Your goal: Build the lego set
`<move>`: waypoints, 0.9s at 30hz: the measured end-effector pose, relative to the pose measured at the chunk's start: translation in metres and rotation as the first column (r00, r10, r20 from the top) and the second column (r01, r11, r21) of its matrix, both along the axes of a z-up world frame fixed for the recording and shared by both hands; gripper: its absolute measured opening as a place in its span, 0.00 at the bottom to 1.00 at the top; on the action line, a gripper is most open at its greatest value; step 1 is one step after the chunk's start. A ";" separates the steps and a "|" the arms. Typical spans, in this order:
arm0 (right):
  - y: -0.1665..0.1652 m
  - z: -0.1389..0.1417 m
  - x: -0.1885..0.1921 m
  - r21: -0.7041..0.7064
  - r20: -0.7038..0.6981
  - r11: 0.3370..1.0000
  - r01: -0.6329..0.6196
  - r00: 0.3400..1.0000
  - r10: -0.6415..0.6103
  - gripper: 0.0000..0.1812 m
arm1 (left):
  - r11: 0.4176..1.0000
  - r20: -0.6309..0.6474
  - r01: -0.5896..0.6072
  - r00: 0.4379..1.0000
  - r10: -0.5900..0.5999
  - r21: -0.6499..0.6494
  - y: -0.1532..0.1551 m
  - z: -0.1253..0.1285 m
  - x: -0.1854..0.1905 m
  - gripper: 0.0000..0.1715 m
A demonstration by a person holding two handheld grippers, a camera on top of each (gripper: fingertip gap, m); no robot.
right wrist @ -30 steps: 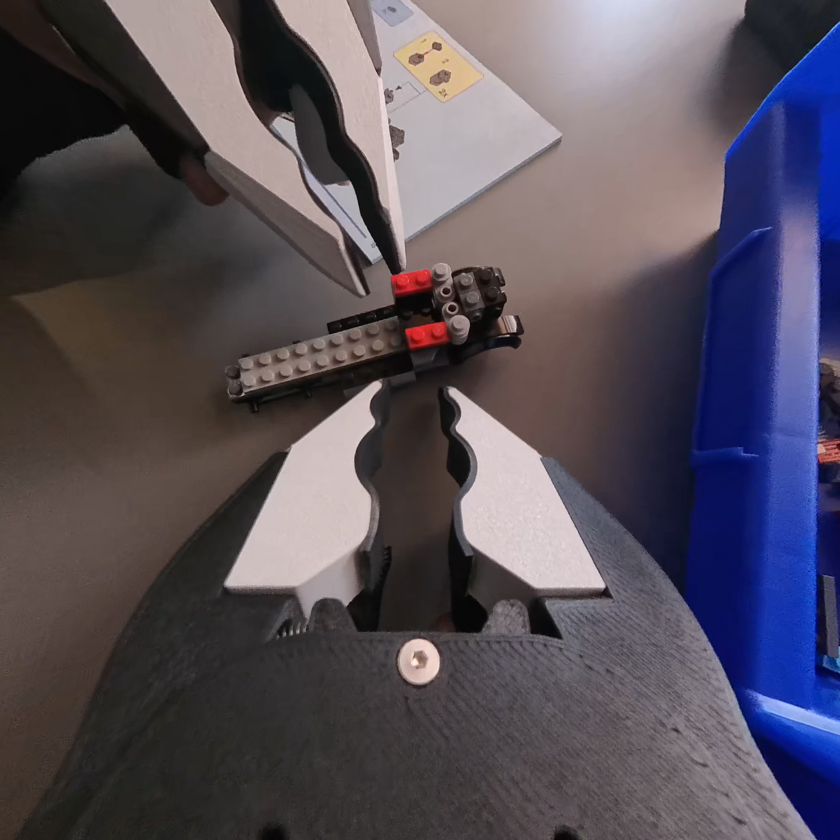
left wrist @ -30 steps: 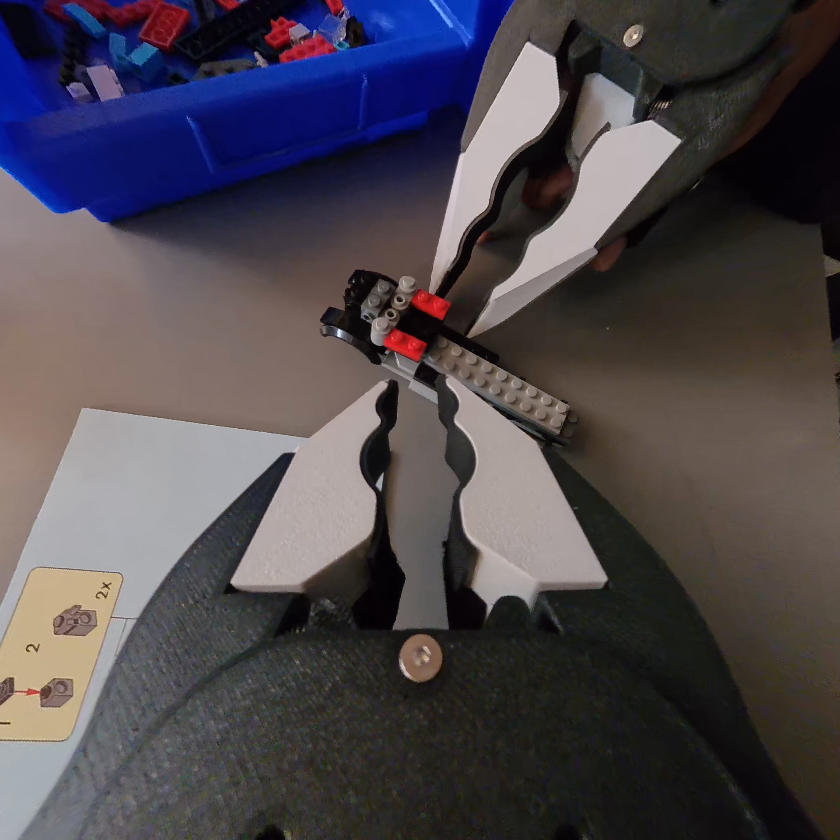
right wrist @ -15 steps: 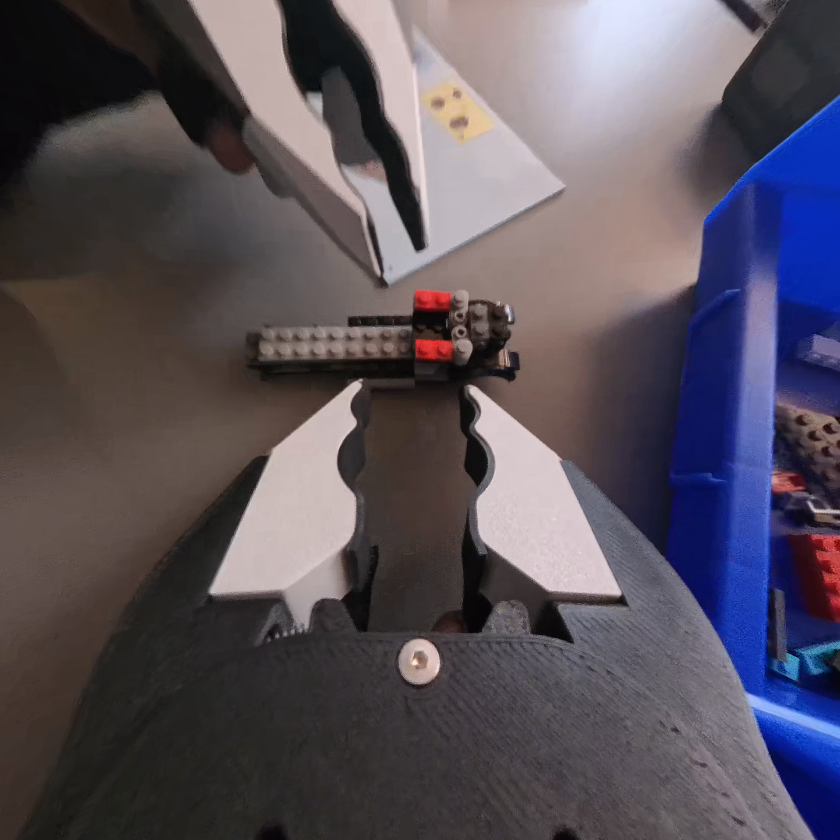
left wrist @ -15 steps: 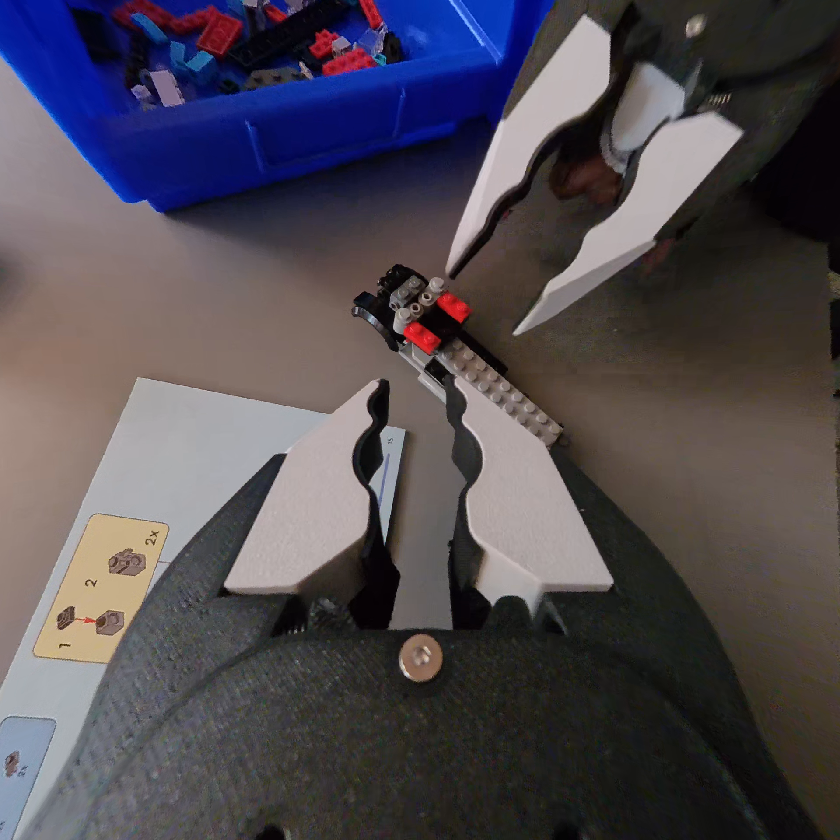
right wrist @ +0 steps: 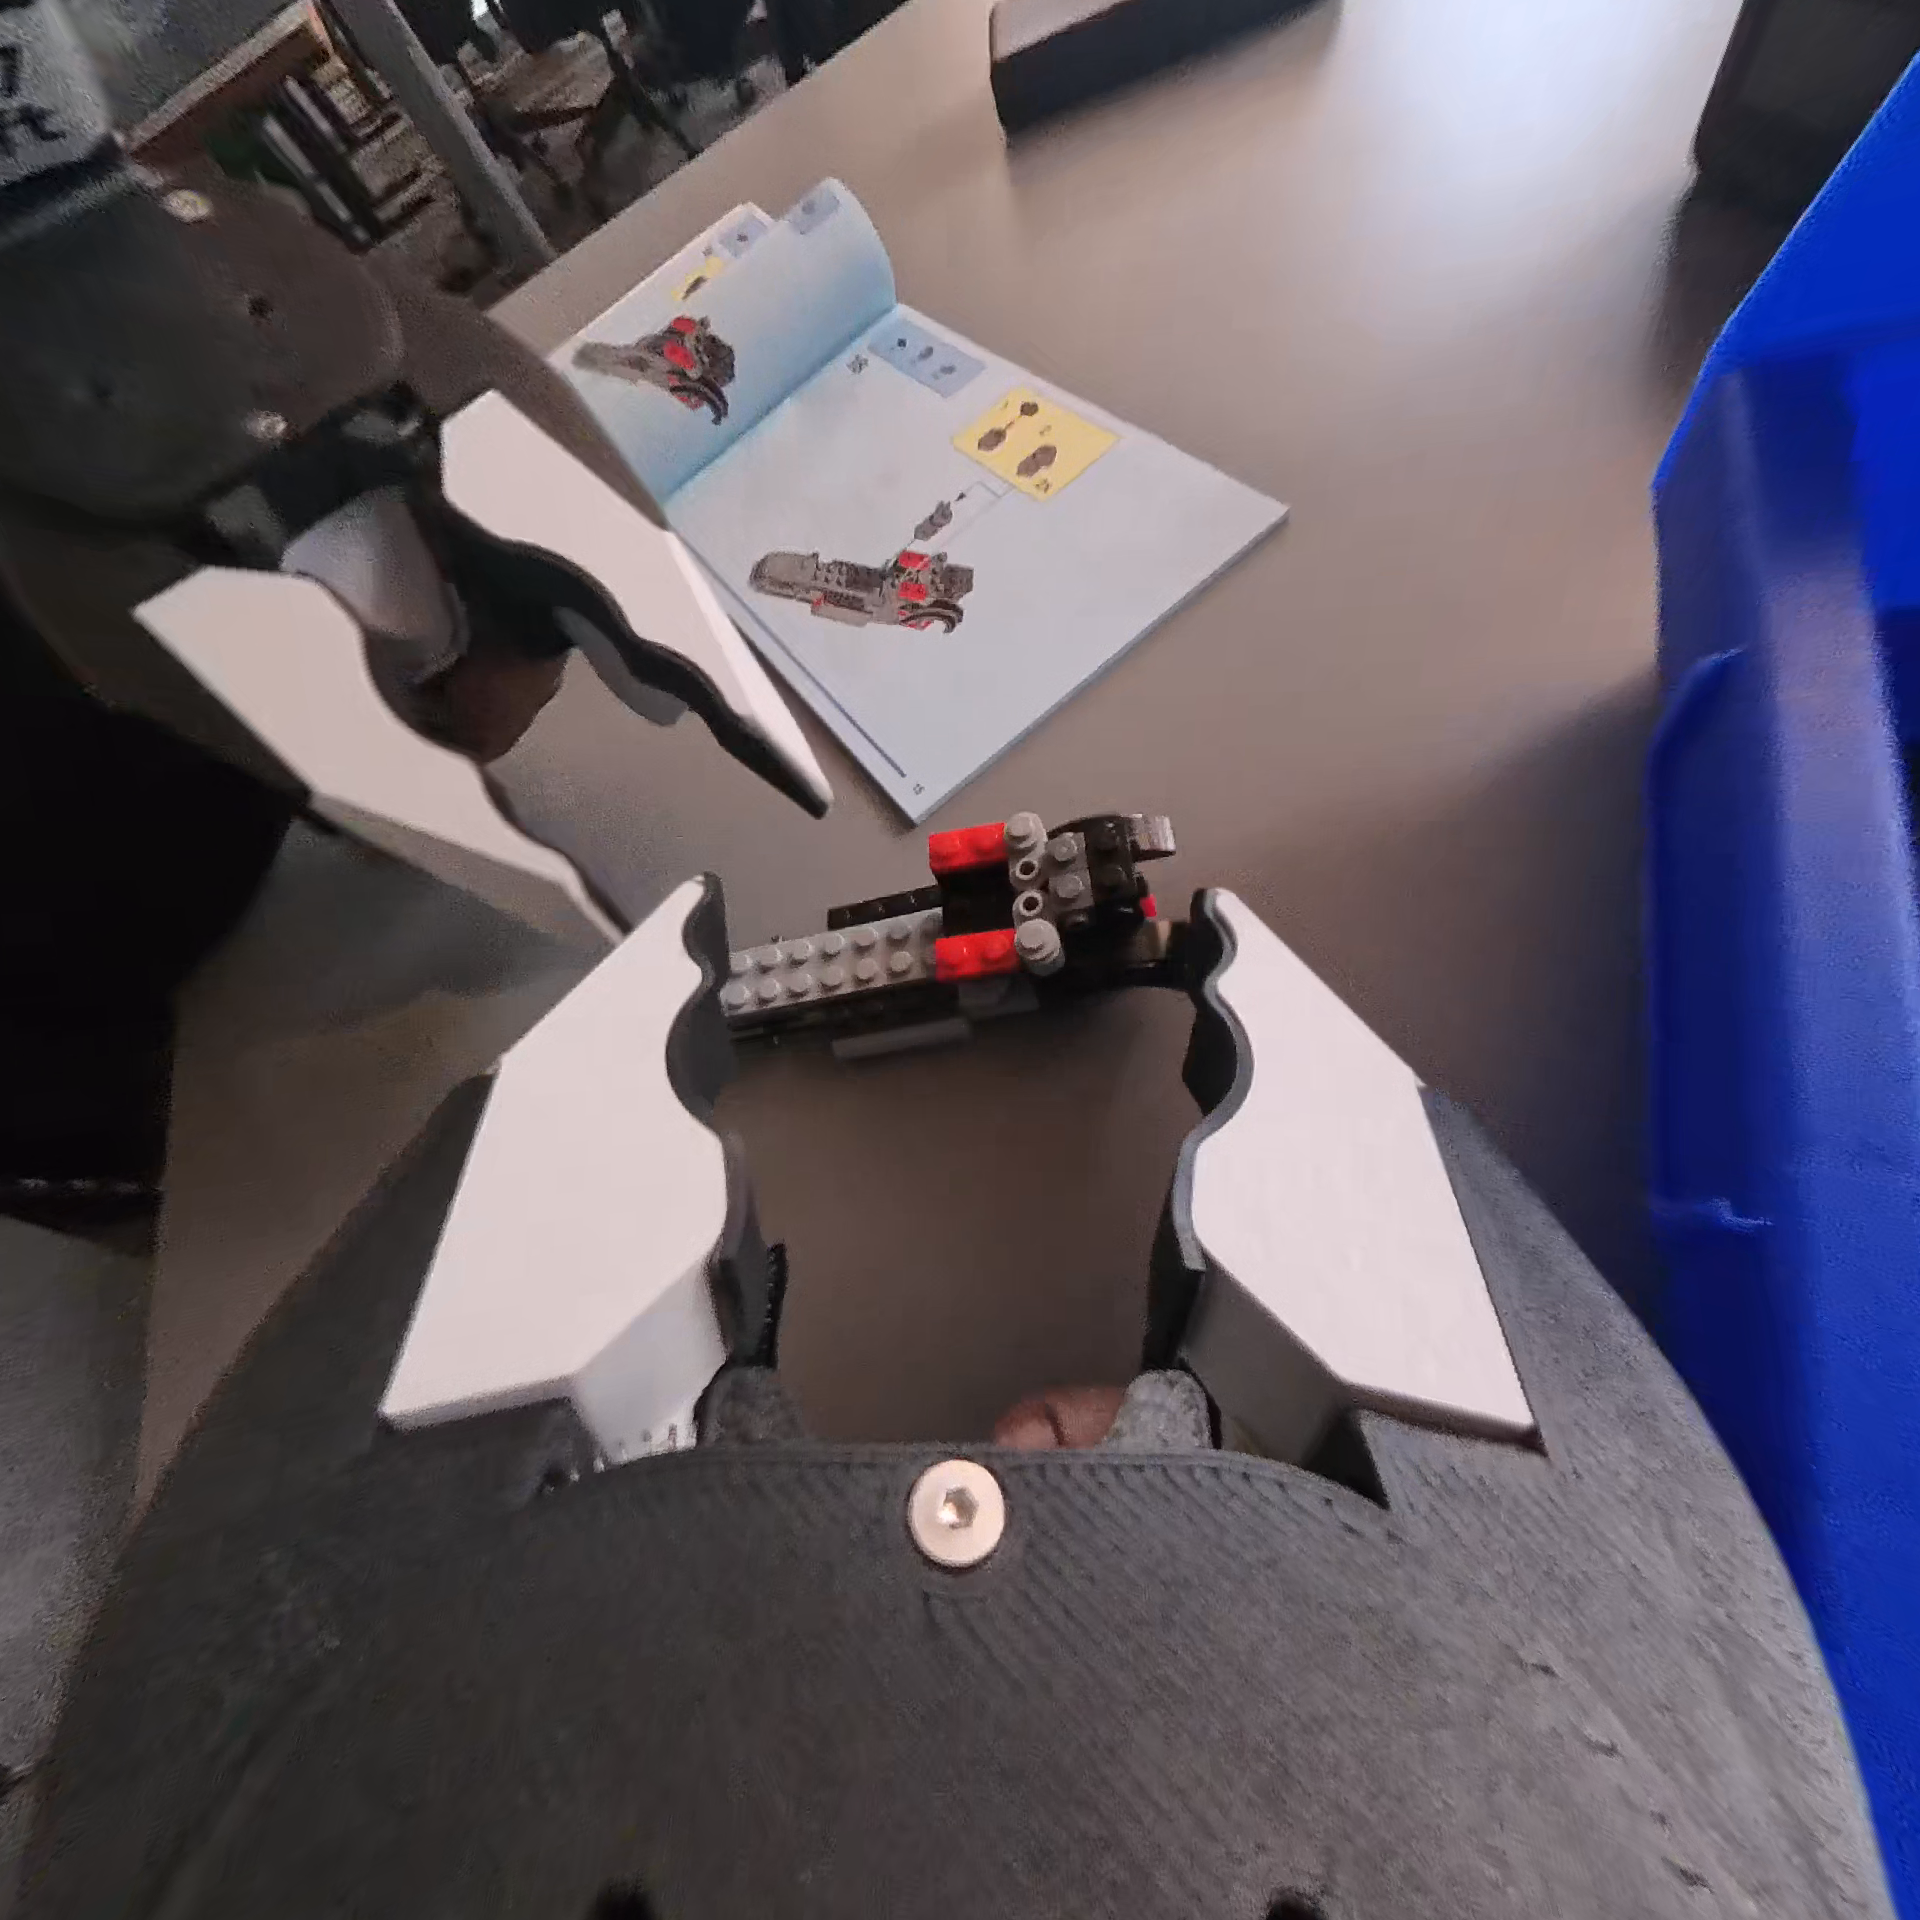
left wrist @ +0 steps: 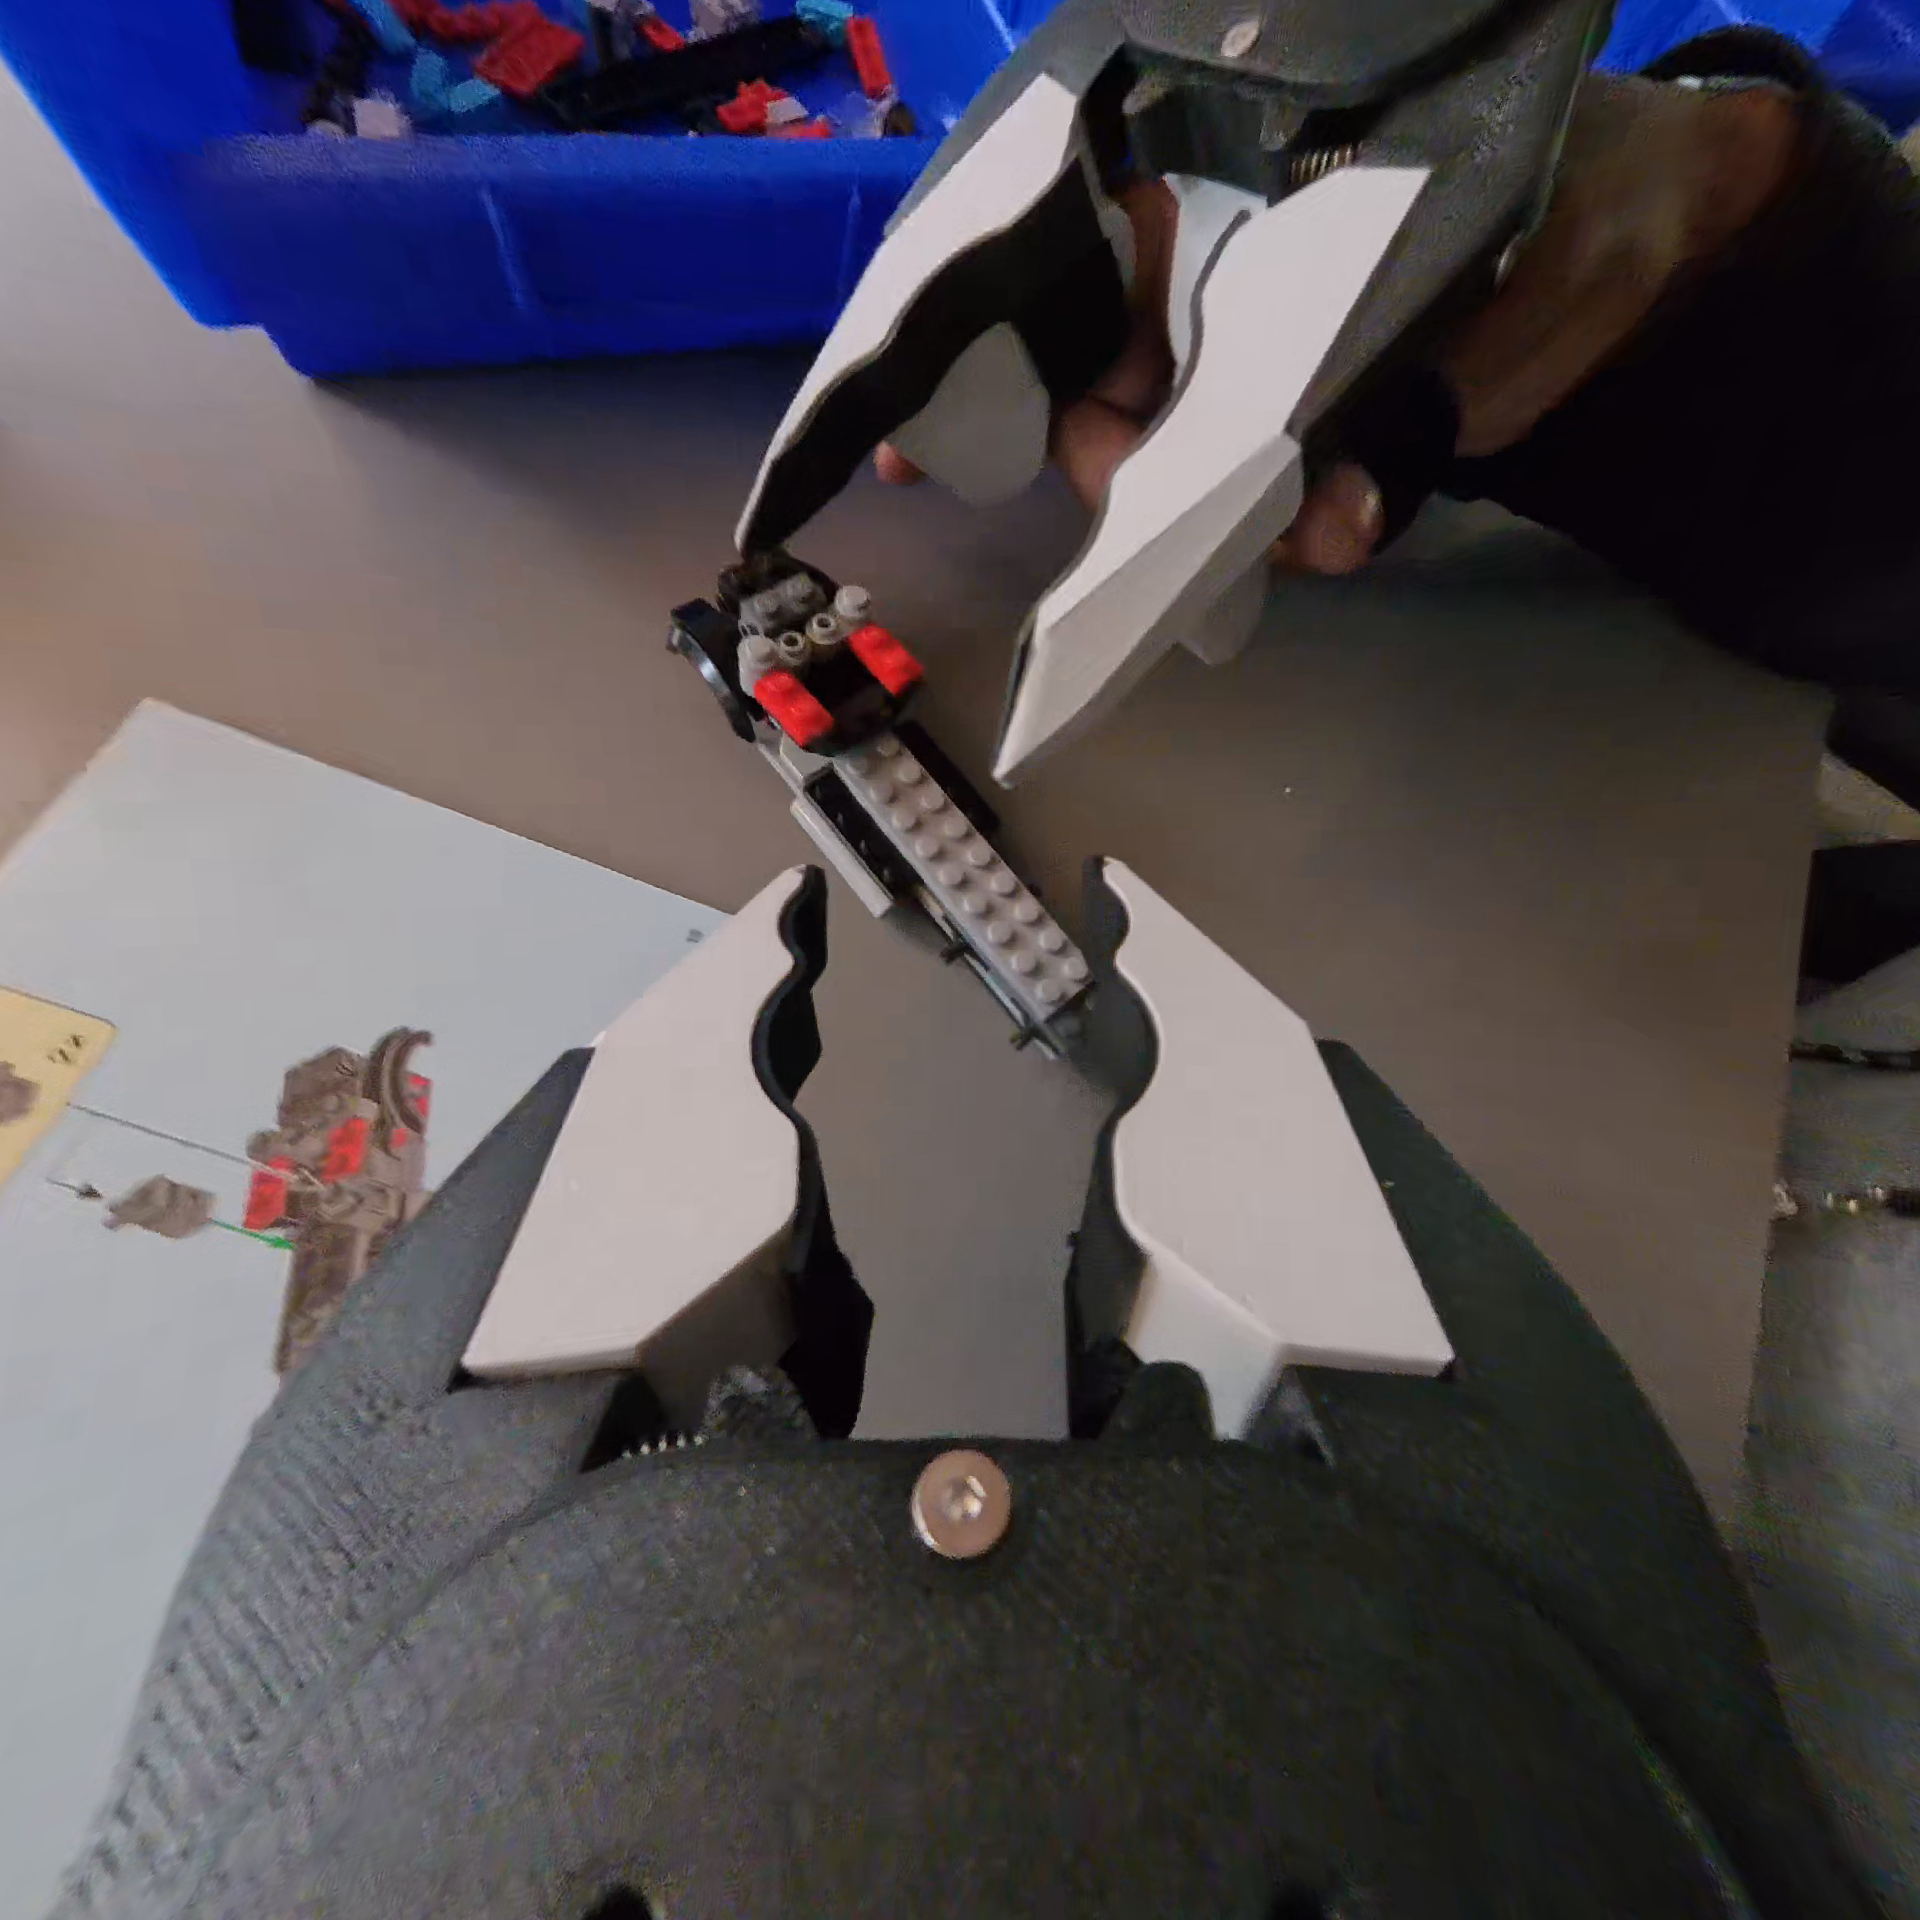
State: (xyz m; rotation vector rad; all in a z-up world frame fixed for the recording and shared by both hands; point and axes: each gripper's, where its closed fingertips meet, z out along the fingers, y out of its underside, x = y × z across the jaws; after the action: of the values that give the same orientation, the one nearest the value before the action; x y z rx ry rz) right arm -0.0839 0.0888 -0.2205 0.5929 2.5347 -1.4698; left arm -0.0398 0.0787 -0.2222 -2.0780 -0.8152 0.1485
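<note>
The part-built lego model, a long grey studded plate with red and black bricks at one end, lies on the grey table. My left gripper is open, and the model's grey tail end lies between its fingertips, close to the right finger. My right gripper is open wide and straddles the model. In the left wrist view the right gripper has one fingertip at the black front end and the other beside the plate. The left gripper shows at the upper left of the right wrist view.
A blue bin of loose bricks stands just beyond the model; its wall is close on the right. The open instruction booklet lies on the table on the other side of the model from the bin. A dark box sits at the far edge.
Both grippers have opened wider. The right gripper has come down around the model's brick end. The left gripper has moved so the model's tail lies between its fingers. The model has turned a little.
</note>
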 end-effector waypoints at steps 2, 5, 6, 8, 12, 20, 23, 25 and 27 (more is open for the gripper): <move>0.000 -0.001 0.000 -0.003 0.016 1.000 0.001 1.000 -0.001 0.49 | 0.999 0.011 -0.054 0.998 0.054 0.004 0.003 -0.004 0.003 0.34; 0.002 0.000 0.003 -0.016 0.039 1.000 0.000 0.999 0.001 0.46 | 0.992 0.031 -0.125 0.992 0.126 -0.028 0.007 -0.015 0.004 0.40; 0.003 0.000 0.003 -0.016 0.045 1.000 0.000 0.999 0.001 0.45 | 0.988 0.038 -0.148 0.988 0.150 -0.052 0.008 -0.019 0.004 0.42; 0.006 0.001 0.005 -0.017 0.056 1.000 -0.002 0.998 0.003 0.44 | 0.979 0.038 -0.186 0.981 0.190 -0.088 0.010 -0.023 0.003 0.45; 0.010 0.005 0.014 -0.043 0.101 0.999 -0.025 0.994 0.029 0.44 | 0.953 -0.021 -0.244 0.969 0.244 -0.180 0.008 -0.028 -0.005 0.46; 0.017 0.019 0.018 -0.143 0.186 0.990 -0.005 0.982 0.032 0.43 | 0.929 -0.111 -0.267 0.963 0.246 -0.256 0.011 -0.033 -0.016 0.43; 0.017 0.025 0.018 -0.172 0.202 0.985 0.004 0.979 0.031 0.42 | 0.935 -0.117 -0.243 0.969 0.219 -0.258 0.016 -0.032 -0.015 0.33; 0.019 0.026 0.019 -0.169 0.200 0.986 0.009 0.980 0.026 0.42 | 0.937 -0.132 -0.236 0.969 0.208 -0.257 0.017 -0.032 -0.016 0.25; 0.022 0.026 0.018 -0.156 0.187 0.988 0.012 0.982 0.017 0.42 | 0.942 -0.141 -0.223 0.971 0.192 -0.253 0.017 -0.032 -0.016 0.25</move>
State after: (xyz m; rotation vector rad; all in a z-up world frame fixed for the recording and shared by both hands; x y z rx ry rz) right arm -0.0655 0.1109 -0.1942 0.6689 2.2530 -1.5164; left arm -0.0561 0.0960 -0.2542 -2.2038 -0.9872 0.5148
